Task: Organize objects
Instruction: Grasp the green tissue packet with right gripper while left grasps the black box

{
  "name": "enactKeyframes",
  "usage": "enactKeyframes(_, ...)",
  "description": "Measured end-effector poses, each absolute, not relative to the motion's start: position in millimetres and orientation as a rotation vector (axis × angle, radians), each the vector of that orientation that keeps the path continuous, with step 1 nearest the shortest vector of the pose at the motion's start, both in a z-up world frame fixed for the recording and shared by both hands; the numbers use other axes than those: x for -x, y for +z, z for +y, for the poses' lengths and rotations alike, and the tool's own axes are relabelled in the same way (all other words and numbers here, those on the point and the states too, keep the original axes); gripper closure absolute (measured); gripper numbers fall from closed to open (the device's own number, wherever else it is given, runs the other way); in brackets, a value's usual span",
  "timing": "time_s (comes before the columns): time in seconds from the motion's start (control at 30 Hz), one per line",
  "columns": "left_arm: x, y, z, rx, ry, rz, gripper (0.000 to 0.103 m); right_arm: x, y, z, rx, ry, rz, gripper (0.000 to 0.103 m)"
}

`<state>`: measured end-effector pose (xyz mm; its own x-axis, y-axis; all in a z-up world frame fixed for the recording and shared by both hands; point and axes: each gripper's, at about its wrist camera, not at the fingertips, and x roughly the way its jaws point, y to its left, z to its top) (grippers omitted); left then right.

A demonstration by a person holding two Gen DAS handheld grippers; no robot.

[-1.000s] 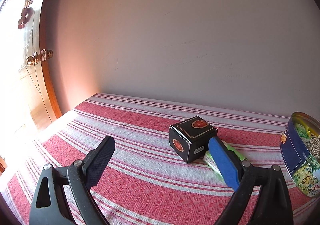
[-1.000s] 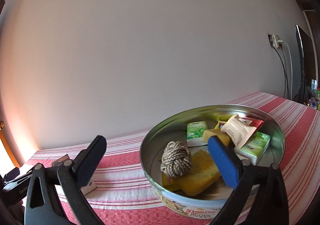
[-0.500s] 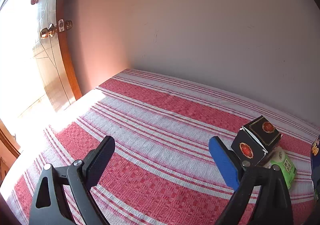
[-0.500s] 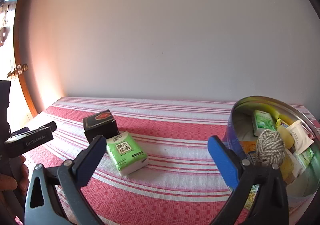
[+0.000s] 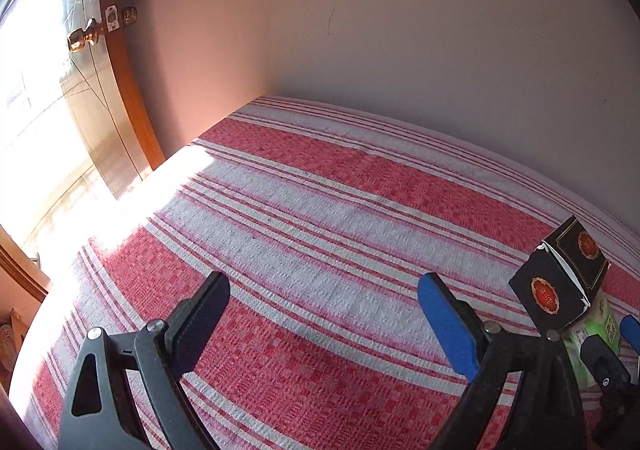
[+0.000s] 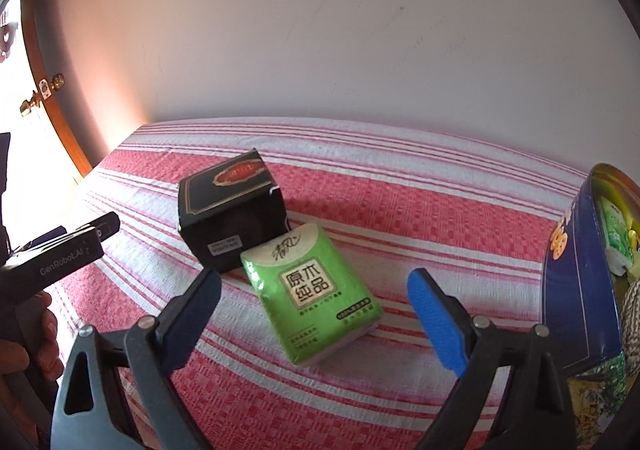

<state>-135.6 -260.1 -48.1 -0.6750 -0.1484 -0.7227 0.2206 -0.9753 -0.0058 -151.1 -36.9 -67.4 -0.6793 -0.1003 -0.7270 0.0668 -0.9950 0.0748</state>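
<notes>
A green tissue pack (image 6: 316, 290) lies on the red-and-white striped cloth (image 6: 420, 218), touching a black box (image 6: 230, 206) behind it. My right gripper (image 6: 314, 302) is open and empty, its jaws either side of the pack, just in front of it. A round blue tin (image 6: 580, 290) holding tissue packs and a twine ball stands at the right edge. My left gripper (image 5: 324, 314) is open and empty over bare cloth; the black box (image 5: 560, 278) and the green pack (image 5: 600, 326) show at its far right.
A wall runs behind the table. A wooden door with a brass knob (image 5: 86, 36) stands at the left, in bright light. The left gripper's body (image 6: 56, 254) and the holding hand show at the left of the right wrist view.
My right gripper swung left from over the tin toward the green pack and moved closer. My left gripper turned left, away from the black box. Both stayed open.
</notes>
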Motion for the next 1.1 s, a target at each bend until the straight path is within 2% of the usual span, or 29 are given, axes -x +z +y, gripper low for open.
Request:
enactKeyframes(0.1, 137.9, -50.5, -256.8, -1.179, -2.691, 0.115, 0.007, 158.0, -73.1, -38.5, -1.278, -2.756, -0.039, 0.019)
enactKeyframes(0.33, 138.8, -52.1, -257.0, -1.185, -2.682, 0.107, 0.007, 167.2, -81.9, -45.2, -1.341, -2.735, 0.012, 0.02)
enactKeyframes(0.43, 138.8, -52.3, -257.4, -1.183, -2.682, 0.108, 0.007, 166.5, -81.6, -47.0, -1.343, -2.741, 0.033, 0.024)
enactKeyframes(0.5, 138.4, -52.1, -256.2, -1.185, -2.683, 0.105, 0.007, 165.6, -79.9, -47.4, -1.328, -2.742, 0.035, 0.036)
enactKeyframes(0.53, 138.9, -52.4, -256.3, -1.186, -2.684, 0.104, 0.007, 165.5, -79.5, -47.5, -1.324, -2.74, 0.036, 0.038)
enactKeyframes(0.6, 138.9, -52.3, -256.1, -1.188, -2.685, 0.104, 0.007, 165.2, -78.7, -46.8, -1.314, -2.736, 0.037, 0.048)
enactKeyframes(0.67, 139.1, -52.2, -256.8, -1.191, -2.687, 0.11, 0.007, 164.7, -77.8, -44.5, -1.31, -2.737, 0.027, 0.052)
enactKeyframes(0.93, 135.7, -49.3, -249.0, -1.185, -2.747, 0.106, 0.007, 162.5, -67.3, -4.6, -1.239, -2.858, -0.222, 0.053)
enactKeyframes(1.1, 130.5, -41.0, -229.9, -1.151, -2.913, 0.12, 0.007, 169.6, -59.7, 17.5, -1.211, -2.949, -0.247, 0.053)
